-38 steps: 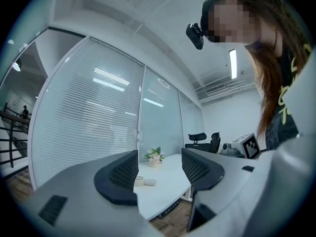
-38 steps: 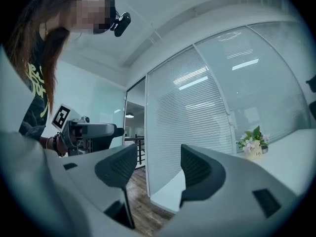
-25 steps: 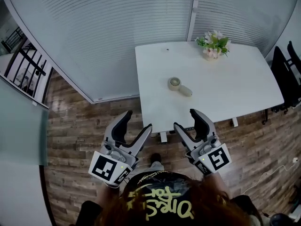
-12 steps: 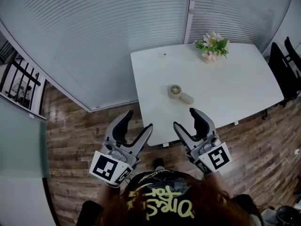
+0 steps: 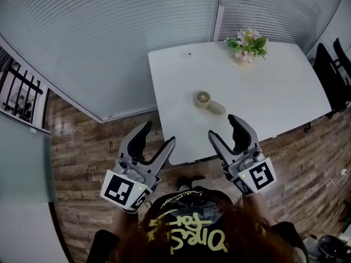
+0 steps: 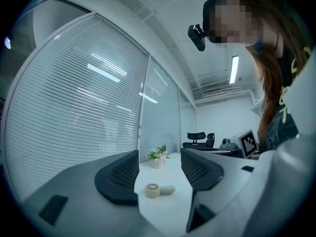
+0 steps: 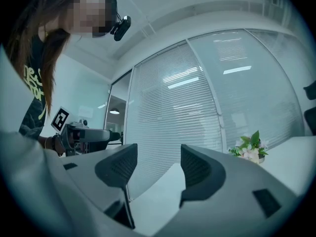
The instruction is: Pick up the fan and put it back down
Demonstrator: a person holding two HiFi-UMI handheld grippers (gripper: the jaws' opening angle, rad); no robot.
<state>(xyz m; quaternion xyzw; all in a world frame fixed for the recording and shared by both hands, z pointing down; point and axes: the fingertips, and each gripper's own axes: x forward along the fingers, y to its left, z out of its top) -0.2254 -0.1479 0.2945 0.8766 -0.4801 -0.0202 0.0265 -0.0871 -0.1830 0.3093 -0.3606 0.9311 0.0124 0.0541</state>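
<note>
My left hand-held gripper [image 5: 159, 133] and right hand-held gripper [image 5: 223, 127] hang open and empty at the near edge of the desk [image 5: 285, 92]. The fan [image 5: 209, 102] lies mid-desk, well apart from the flower pot [image 5: 248, 44] at the far edge. A black chair [image 5: 333, 73] stands at the right.

A white desk [image 5: 279, 92] stands on a wood-plank floor [image 5: 82, 147] beside slatted blinds [image 5: 109, 37]. 1 flower pot [image 5: 247, 44] sits at its far edge, near the right corner.
</note>
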